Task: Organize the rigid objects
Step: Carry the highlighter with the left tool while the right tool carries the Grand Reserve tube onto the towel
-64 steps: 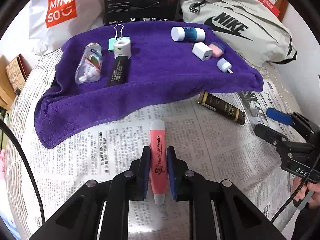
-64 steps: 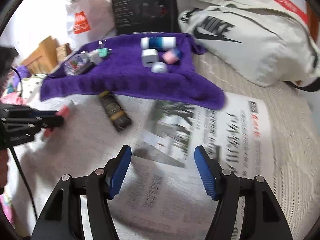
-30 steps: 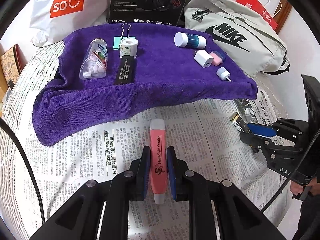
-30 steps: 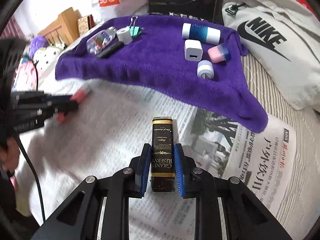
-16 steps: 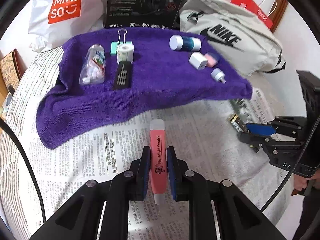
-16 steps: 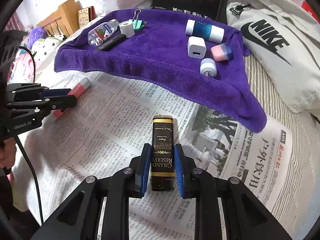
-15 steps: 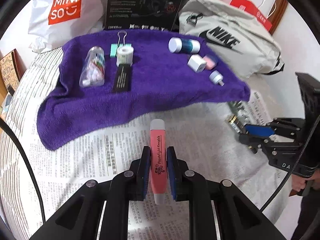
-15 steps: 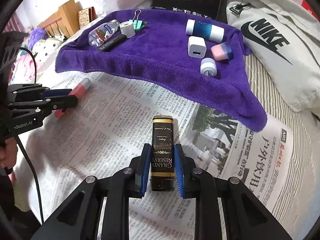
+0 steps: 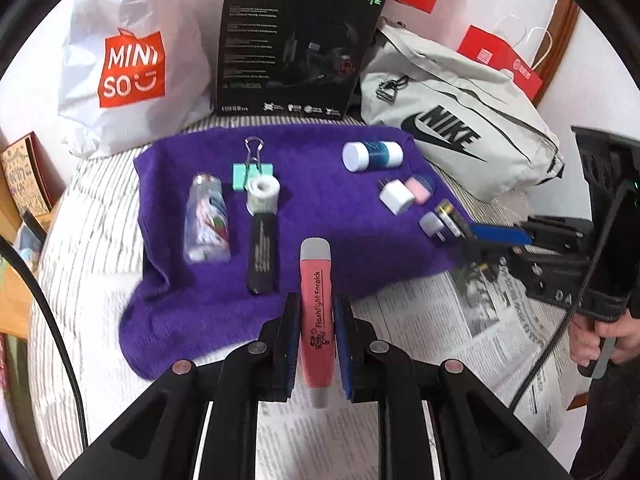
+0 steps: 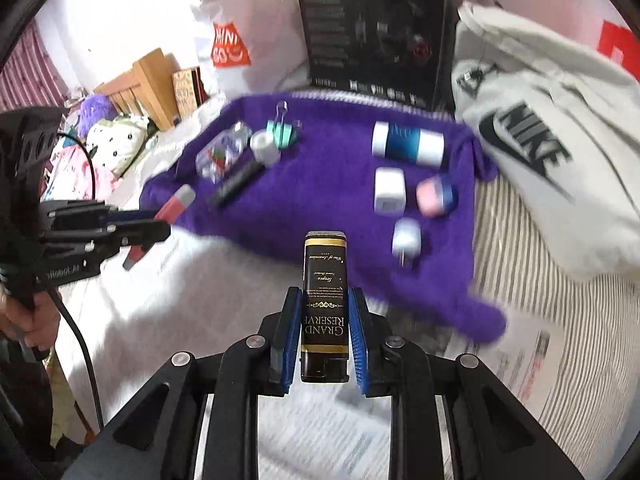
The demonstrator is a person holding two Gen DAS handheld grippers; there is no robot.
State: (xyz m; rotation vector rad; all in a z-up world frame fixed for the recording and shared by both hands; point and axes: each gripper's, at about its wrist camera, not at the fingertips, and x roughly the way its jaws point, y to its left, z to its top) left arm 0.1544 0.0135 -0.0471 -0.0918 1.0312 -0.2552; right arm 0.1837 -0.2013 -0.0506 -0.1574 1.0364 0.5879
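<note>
Two grips full: left gripper (image 9: 316,344) clamps pink tube (image 9: 317,312), right gripper (image 10: 324,340) clamps black tube (image 10: 324,304), both lengthwise toward towel (image 9: 320,184) ahead.

A purple towel (image 9: 320,184) is lying over black-and-white printed newspaper (image 9: 500,320) and a grey-and-white striped bed cover (image 9: 92,208). On the towel, a mint-green binder clip (image 9: 253,174) is sitting beside a white roll (image 9: 263,194), and a white-capped blue cylinder (image 9: 373,155) is showing near a white charger (image 9: 396,197). Near the towel's front edge, a pink tube (image 9: 318,320) with grey ends is showing black lettering, and a black tube (image 10: 324,308) is showing gold bands.
</note>
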